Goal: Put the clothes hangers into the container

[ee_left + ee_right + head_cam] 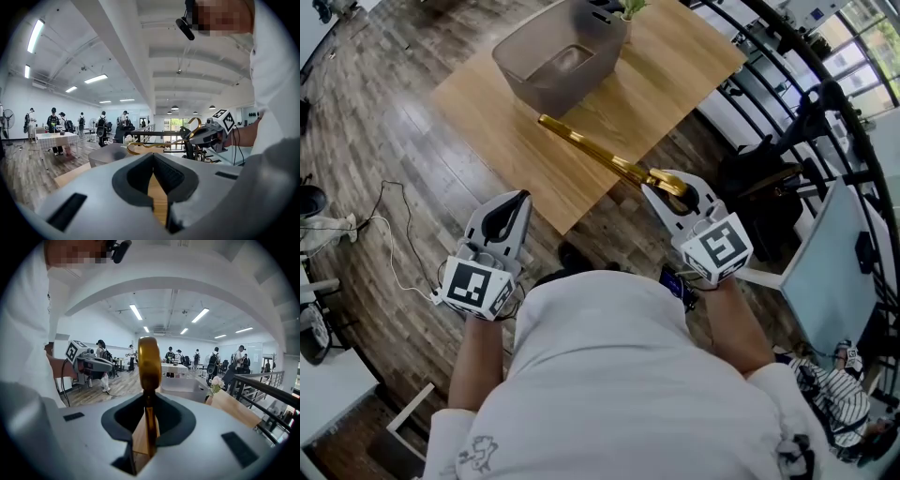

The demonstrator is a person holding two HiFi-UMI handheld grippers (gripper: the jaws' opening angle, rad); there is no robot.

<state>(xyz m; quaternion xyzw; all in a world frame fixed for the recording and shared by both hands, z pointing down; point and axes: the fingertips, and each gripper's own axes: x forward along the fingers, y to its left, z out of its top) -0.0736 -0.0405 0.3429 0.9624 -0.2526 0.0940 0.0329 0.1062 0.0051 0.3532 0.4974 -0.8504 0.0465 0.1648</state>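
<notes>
A gold clothes hanger (pixel 600 155) reaches out over the near corner of the wooden table (pixel 516 141), its far end just short of the grey container (pixel 553 56). My right gripper (pixel 656 183) is shut on its near end. In the right gripper view the gold hanger (pixel 149 362) stands upright between the closed jaws of the right gripper (pixel 149 404). My left gripper (pixel 522 197) hangs off the table's near edge, shut and holding nothing. The left gripper view shows its own tips (pixel 153 157) touching, and the hanger (pixel 140 146) beside the container (pixel 105 154).
A black railing (pixel 787 84) curves along the right side of the table. A small flower (pixel 215 383) stands by the container (pixel 185 383). A white cable (pixel 394 253) lies on the wooden floor at the left. Several people stand far back in the room.
</notes>
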